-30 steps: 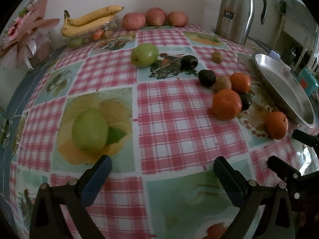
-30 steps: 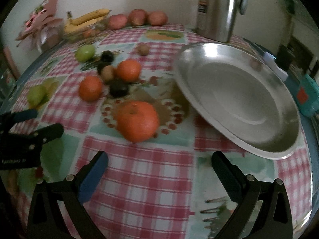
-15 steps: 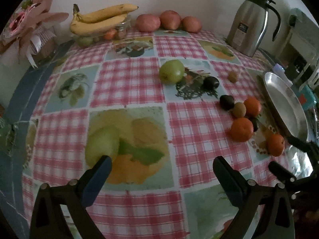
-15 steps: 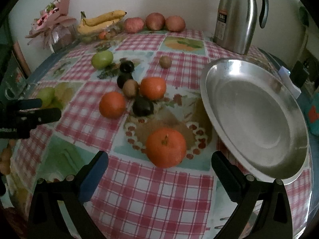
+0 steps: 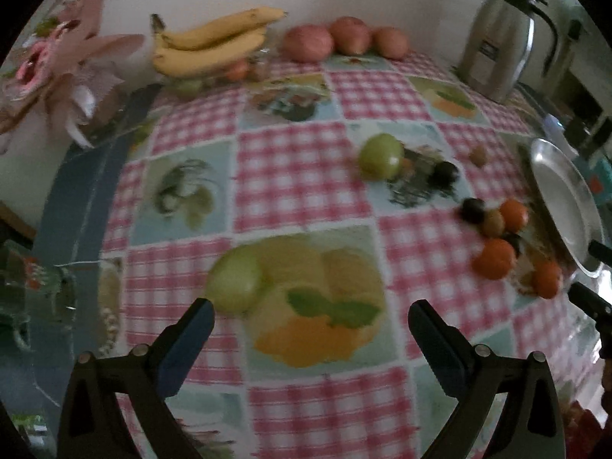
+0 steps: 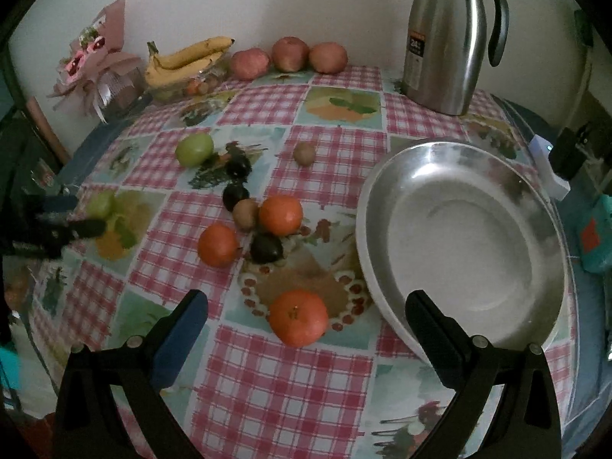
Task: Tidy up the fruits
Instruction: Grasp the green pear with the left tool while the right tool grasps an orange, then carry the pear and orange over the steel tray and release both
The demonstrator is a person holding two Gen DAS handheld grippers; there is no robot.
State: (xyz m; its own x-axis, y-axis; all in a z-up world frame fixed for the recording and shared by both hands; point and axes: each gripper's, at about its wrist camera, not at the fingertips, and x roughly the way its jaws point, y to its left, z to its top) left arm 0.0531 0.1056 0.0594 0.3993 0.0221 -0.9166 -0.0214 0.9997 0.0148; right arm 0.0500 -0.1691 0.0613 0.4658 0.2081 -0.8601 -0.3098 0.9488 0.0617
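Green apple (image 5: 235,281) now nearer L gripper (image 5: 311,317), jaws wide.

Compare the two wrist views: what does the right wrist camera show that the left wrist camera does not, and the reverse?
Only the right wrist view shows the whole round steel tray, a white box and a teal item beyond it, and the left gripper from outside, open beside a green fruit. Only the left wrist view shows that pale green fruit close, near its left fingertip. Both share the yellow bananas, three red apples, steel jug, oranges and checked tablecloth.
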